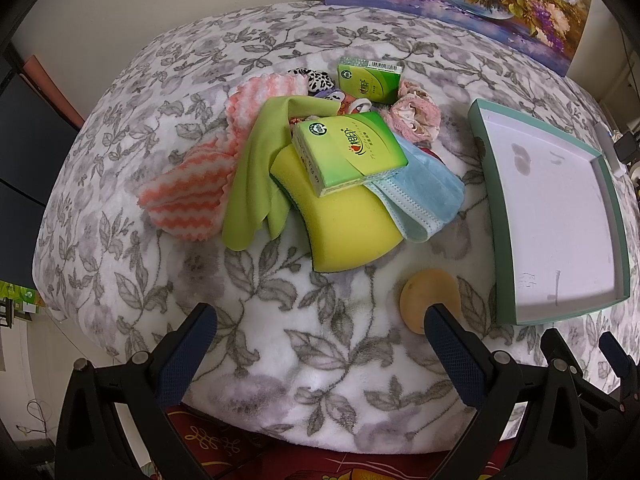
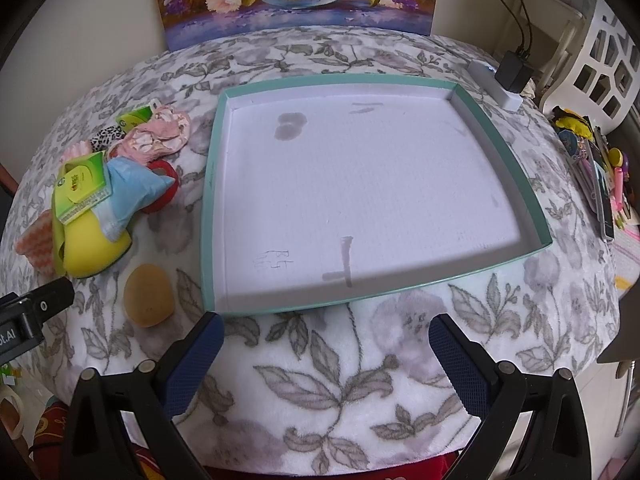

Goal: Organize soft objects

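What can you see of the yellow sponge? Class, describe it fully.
The yellow sponge is a thick, curved foam block with a dark green scrubbing layer along one edge. It lies flat on the blanket at the near side of the pile. A green tissue pack rests on its far part, a lime cloth drapes beside and against it, and a blue mask overlaps its other side. Neither gripper touches it. The right wrist view shows it too.
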Demonstrator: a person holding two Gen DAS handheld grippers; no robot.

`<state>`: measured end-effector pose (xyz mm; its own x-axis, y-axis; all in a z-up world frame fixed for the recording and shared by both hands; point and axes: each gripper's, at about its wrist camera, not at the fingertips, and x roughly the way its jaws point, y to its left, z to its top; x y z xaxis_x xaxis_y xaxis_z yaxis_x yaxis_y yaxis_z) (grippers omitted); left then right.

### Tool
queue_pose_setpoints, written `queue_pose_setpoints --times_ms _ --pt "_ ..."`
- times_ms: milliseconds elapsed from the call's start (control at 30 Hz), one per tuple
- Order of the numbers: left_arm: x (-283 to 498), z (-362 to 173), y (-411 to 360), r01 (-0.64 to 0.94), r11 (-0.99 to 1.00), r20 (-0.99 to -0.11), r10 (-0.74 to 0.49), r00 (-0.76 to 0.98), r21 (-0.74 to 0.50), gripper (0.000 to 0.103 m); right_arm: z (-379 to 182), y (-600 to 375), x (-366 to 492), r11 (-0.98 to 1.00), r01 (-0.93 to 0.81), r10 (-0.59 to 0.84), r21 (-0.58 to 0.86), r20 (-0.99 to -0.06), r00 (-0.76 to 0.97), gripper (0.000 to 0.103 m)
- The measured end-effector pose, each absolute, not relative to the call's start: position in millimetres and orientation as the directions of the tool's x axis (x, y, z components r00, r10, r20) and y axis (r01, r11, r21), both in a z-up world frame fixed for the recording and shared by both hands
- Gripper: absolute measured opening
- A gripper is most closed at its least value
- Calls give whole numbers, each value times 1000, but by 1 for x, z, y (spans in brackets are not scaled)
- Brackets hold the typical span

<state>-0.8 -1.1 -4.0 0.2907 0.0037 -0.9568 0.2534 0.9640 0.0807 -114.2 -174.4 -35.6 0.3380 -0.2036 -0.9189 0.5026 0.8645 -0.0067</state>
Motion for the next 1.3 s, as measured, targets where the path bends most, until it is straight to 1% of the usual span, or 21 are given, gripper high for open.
queue_pose_setpoints --times_ms 533,667,800,933,1133,1300 --pt "-1 -5 1 246 966 -958 4 288 78 103 -36 -169 -111 870 492 -206 -15 -919 336 103" --pt "2 2 15 186 980 -948 10 317 72 103 -28 -160 -107 881 474 -193 7 -908 373 103" --pt "11 5 38 92 993 -943 38 330 72 103 -19 -140 -99 911 411 -169 25 -887 430 103" --pt "17 2 59 36 998 -950 38 311 52 103 -18 -116 -85 939 342 -126 36 -890 439 103" --pt "26 -7 79 -17 1000 -960 17 278 13 103 -26 -82 -70 968 249 -92 20 -899 428 103" --pt "33 -15 88 -27 999 -968 -24 249 -32 103 -35 -68 -60 978 205 -61 25 -912 406 97"
